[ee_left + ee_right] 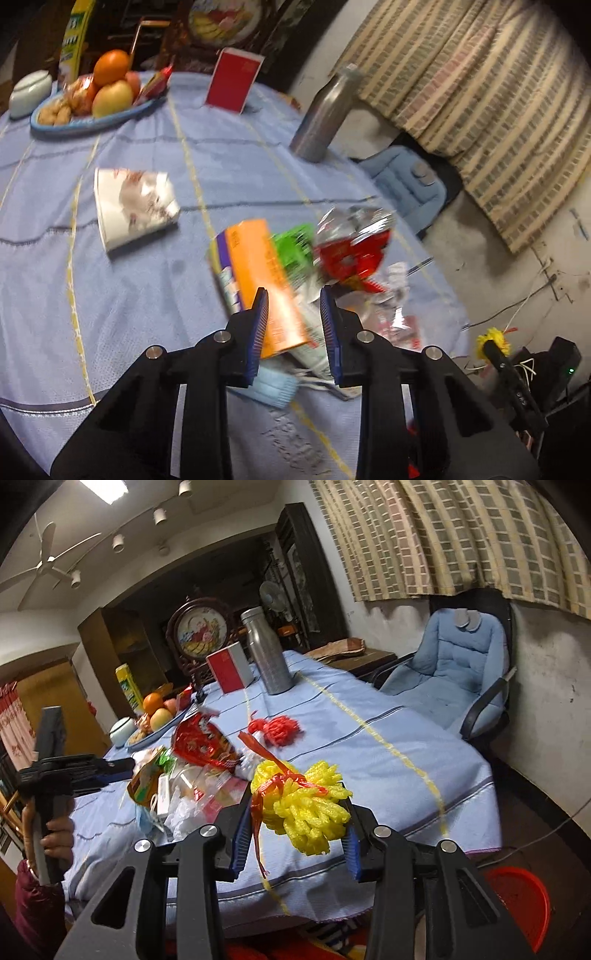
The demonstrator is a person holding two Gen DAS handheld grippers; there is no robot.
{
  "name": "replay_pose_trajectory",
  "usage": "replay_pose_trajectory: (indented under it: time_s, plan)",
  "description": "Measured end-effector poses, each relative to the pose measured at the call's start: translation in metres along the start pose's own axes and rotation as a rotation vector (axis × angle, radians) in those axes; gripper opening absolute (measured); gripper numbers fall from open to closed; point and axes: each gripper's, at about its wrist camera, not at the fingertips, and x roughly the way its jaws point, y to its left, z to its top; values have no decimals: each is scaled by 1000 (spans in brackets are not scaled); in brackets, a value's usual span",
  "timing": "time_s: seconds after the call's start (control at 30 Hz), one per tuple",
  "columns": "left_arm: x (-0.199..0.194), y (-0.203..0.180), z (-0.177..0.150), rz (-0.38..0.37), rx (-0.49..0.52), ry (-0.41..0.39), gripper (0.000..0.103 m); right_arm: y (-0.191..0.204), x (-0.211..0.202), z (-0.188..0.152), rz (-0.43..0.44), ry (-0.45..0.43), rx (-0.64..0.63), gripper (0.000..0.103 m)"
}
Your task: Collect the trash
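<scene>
An orange carton (271,280) with a purple edge lies tilted on its side in the lower middle of the left wrist view, its near end raised over white paper and a pale blue face mask (273,387). To its right lie a green wrapper (295,247) and a crumpled red and silver snack bag (351,247), then clear plastic scraps (391,306) at the cloth's edge. A paper cup (135,206) lies on its side at middle left, apart from the pile. In the right wrist view a yellow foam net (303,808) tied with red ribbon fills the lower centre, and a red foam net (275,729) rests on the cloth just above the middle.
</scene>
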Motion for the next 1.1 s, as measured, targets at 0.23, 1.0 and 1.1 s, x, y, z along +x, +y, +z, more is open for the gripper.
replay_pose_trajectory:
  time_s: [0.23,1.0,1.1]
  plan:
    - [22,-22,-6,297,118,-48,93,-7,0,-2,-5,7,18,42]
    - [-31,-46,2,117,203,-170,22,-28,-34,2,-23,-76,82,41]
    - [-12,-43,-3,212,170,-139,68,-32,-34,0,-24,-68,88,41]
